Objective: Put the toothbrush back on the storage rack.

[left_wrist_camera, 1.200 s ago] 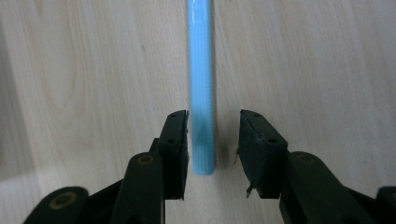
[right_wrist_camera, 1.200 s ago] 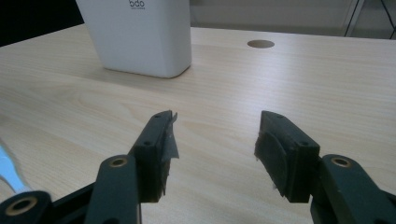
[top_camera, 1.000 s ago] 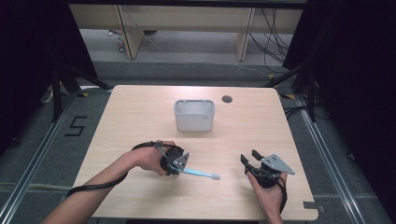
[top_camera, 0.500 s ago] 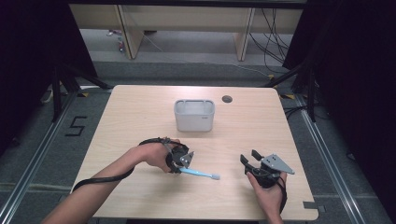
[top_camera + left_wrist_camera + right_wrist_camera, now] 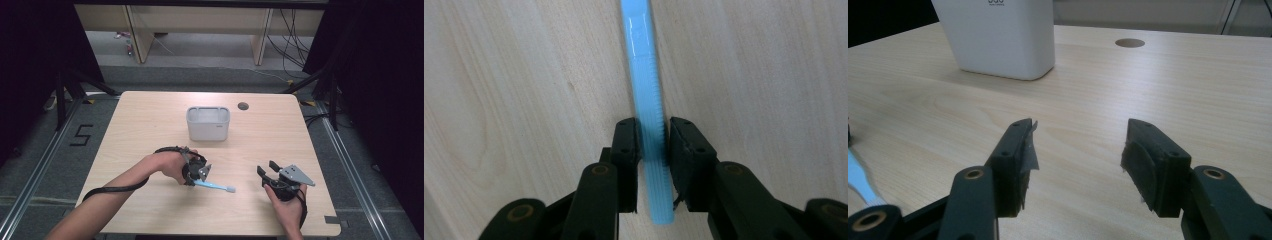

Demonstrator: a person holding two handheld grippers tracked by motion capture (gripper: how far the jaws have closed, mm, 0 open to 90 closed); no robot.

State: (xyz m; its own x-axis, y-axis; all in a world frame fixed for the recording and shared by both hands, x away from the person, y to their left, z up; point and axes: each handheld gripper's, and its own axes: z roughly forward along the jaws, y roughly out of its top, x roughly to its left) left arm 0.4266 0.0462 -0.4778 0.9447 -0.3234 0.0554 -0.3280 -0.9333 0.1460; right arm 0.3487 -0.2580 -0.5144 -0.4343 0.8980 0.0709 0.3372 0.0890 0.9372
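The left gripper (image 5: 654, 142) is clamping its fingers on the blue toothbrush (image 5: 646, 100) low in frame, seemingly readying a lift, while the right gripper (image 5: 1078, 160) is waiting wide

A white rectangular container (image 5: 208, 123) stands upright on the light wooden table (image 5: 150, 120), near its far middle. A round dark cable hole (image 5: 243, 106) is in the tabletop just beside it. A floor marking "5" (image 5: 82, 135) lies left of the table.

a black "5" marked on the grey floor (image 5: 80, 135) left of the table, small dark lettering on the front of the white container (image 5: 998, 35), cut off by the frame edge and unreadable
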